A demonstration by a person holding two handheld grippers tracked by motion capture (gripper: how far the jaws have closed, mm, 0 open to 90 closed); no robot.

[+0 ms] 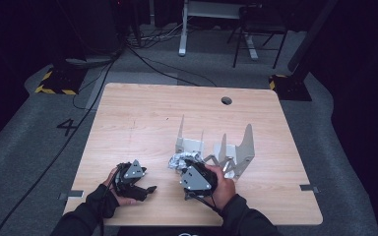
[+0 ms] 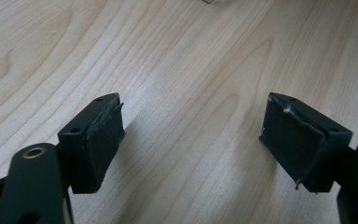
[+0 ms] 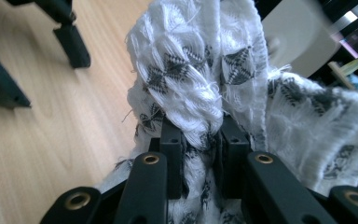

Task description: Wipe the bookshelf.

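In the high view, low centre of the frame, the right gripper (image 1: 191,169) holds one white patterned cloth (image 1: 177,160) beside two grey metal stands (image 1: 236,152) on the desk (image 1: 142,118); the left gripper (image 1: 145,189) rests lower left. In the left gripper view its jaws stand wide apart, empty. In the right gripper view the jaws pinch only a bunched fold of cloth (image 3: 196,88), which I judge could slip free or snag a stand.

A pale wood-grain surface (image 1: 142,118) with a round cable hole (image 1: 226,101) near its far edge carries two grey metal brackets (image 1: 236,152), standing right of centre.
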